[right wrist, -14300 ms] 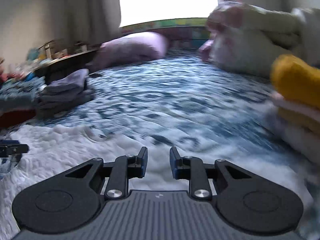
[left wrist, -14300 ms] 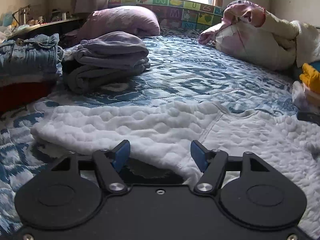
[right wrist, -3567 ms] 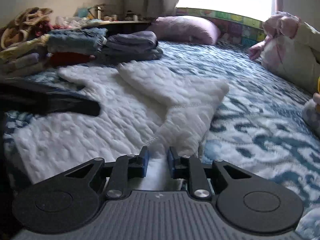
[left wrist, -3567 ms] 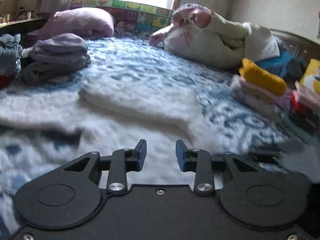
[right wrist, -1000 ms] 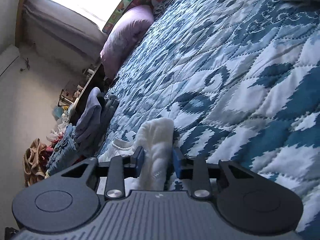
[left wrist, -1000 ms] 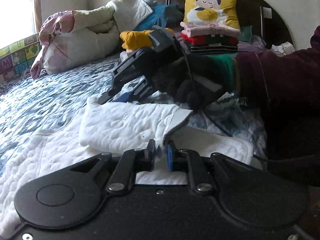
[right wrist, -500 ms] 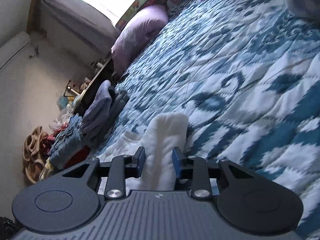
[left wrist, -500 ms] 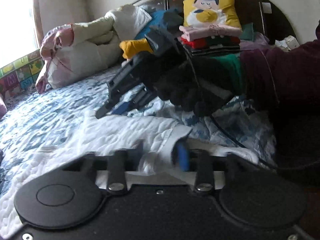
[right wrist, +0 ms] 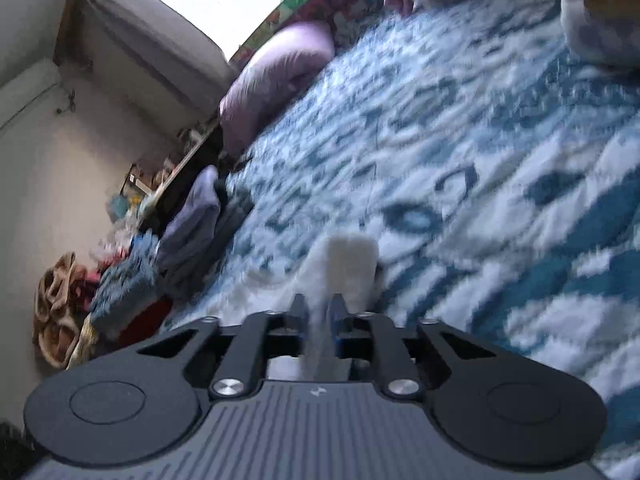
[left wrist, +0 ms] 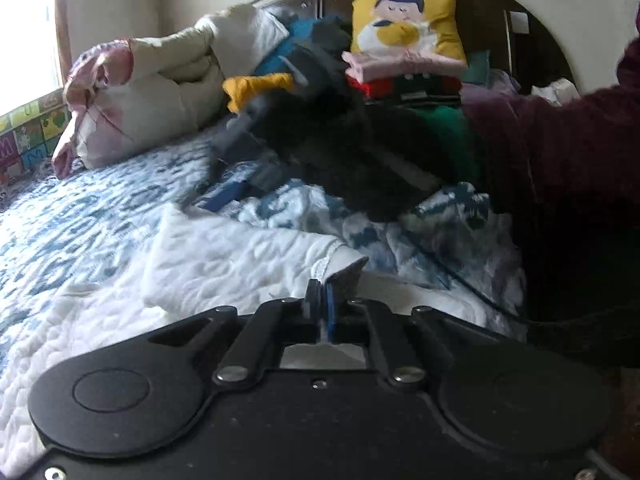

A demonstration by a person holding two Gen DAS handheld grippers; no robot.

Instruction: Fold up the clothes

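Observation:
A white quilted garment [left wrist: 224, 260] lies partly folded on the blue patterned bedspread [left wrist: 80, 216]. My left gripper [left wrist: 320, 300] is shut on the garment's hemmed edge near a corner. In the right wrist view my right gripper [right wrist: 318, 312] is shut on a folded white end of the same garment [right wrist: 348, 264], lifted off the bedspread [right wrist: 480, 160]. The right gripper also shows blurred in the left wrist view [left wrist: 248, 160], held by a gloved hand [left wrist: 352, 160].
Folded clothes stacks [left wrist: 400, 76] and a yellow cushion [left wrist: 404, 24] sit by the headboard, with a bundled duvet [left wrist: 152, 96] to the left. Grey folded clothes [right wrist: 200, 224], jeans [right wrist: 124, 280] and a purple pillow [right wrist: 280, 76] line the bed's far side.
Both grippers have closed on the white garment since half a second ago. The right gripper has lifted and swung, and its view is now blurred.

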